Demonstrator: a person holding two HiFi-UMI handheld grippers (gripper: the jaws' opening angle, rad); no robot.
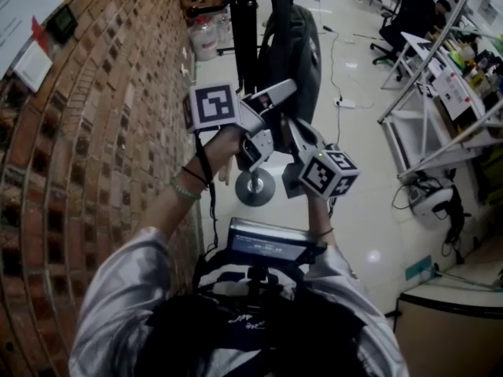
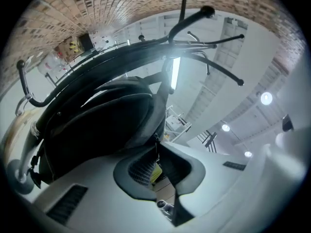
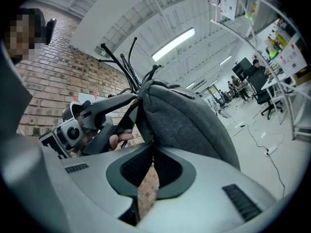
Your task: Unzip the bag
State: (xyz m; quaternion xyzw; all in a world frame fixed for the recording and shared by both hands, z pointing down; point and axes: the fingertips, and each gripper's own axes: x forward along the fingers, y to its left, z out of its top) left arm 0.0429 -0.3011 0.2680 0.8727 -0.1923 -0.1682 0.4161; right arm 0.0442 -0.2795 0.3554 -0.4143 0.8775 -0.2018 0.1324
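Observation:
A grey backpack [image 1: 292, 49] hangs from a black coat rack [image 1: 245, 30] beside the brick wall. My left gripper [image 1: 284, 91] reaches in from the left to the bag's upper part. In the left gripper view its jaws [image 2: 156, 147] are closed at the tips on a thin dark zipper pull hanging off the bag [image 2: 107, 125]. My right gripper [image 1: 295, 130] sits just below and to the right. In its own view the right gripper [image 3: 152, 149] is shut on the bag's [image 3: 189, 125] lower edge at a seam. The left gripper [image 3: 97, 113] shows there too.
The rack's round base [image 1: 255, 187] stands on the floor below the grippers. A brick wall [image 1: 94, 132] fills the left. Cables [image 1: 338, 77], metal-framed desks [image 1: 440, 93] and office chairs lie to the right. A plastic jar [image 1: 204, 38] stands by the wall.

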